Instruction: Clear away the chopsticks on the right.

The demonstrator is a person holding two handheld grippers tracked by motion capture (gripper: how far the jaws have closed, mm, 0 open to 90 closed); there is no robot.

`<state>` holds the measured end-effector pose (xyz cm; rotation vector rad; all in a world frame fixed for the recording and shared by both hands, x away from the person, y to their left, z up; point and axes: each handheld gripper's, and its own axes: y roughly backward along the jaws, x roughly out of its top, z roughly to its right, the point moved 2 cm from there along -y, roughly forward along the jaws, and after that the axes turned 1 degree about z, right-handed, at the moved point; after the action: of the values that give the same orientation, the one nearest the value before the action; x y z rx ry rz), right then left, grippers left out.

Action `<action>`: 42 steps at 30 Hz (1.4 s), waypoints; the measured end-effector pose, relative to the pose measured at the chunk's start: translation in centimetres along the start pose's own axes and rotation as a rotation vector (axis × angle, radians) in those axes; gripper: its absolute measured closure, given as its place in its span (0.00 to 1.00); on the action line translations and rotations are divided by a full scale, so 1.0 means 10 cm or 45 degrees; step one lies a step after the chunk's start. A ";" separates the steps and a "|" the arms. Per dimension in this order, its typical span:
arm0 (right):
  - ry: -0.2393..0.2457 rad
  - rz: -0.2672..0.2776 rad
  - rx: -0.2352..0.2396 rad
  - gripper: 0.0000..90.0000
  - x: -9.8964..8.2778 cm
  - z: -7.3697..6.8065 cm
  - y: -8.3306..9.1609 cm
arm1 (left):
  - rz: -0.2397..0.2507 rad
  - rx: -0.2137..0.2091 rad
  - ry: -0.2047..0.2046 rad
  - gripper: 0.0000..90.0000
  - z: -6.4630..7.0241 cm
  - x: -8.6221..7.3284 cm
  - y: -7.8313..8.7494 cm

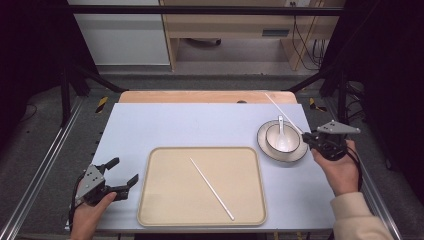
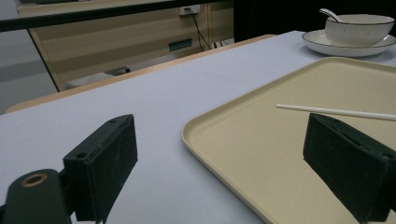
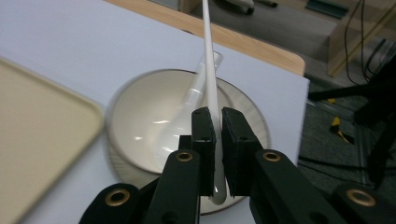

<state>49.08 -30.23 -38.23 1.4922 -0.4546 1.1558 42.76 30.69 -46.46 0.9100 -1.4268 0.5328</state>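
The right tool (image 3: pixel 216 128) clamps a white chopstick (image 3: pixel 208 56), which slants up over the bowl (image 1: pixel 281 138) on its plate (image 1: pixel 265 148) at the desk's (image 1: pixel 175 125) right. The left tool (image 1: pixel 120 175) hangs wide at the near left, beside the tray (image 1: pixel 165 200), where a second chopstick (image 1: pixel 211 188) lies.

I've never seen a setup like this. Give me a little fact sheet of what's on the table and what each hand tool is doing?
Right gripper: shut on a white chopstick, lifted above the bowl
Left gripper: open, holding nothing, beside the tray's left edge
Tray: beige, in front of the person
Second chopstick: lying slantwise on the tray
Bowl: white, standing on a plate, right of the tray
Spoon: white, resting in the bowl
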 end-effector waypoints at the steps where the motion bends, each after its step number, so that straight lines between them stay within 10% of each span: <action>1: 0.009 0.009 0.017 0.93 0.00 -0.08 0.03 | 0.001 0.001 -0.001 0.10 0.00 0.00 0.00; 4: 0.005 0.000 0.101 0.93 -0.10 -0.61 0.13 | 0.004 0.002 -0.001 0.11 0.01 0.01 0.00; 14: 0.053 -0.074 0.222 0.93 -0.43 -1.54 0.09 | 0.010 -0.004 -0.009 0.11 0.03 0.03 0.01; 27: 0.067 -0.186 0.299 0.93 -0.71 -1.99 -0.06 | 0.010 -0.030 -0.014 0.11 0.11 0.06 -0.03; 42: 0.059 -0.241 0.364 0.93 -0.78 -2.19 -0.12 | -0.058 -0.096 0.018 0.23 0.34 0.20 -0.14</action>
<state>37.71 -12.51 -48.09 1.7098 -0.1143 1.1354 42.04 26.77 -45.10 0.8744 -1.4010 0.4479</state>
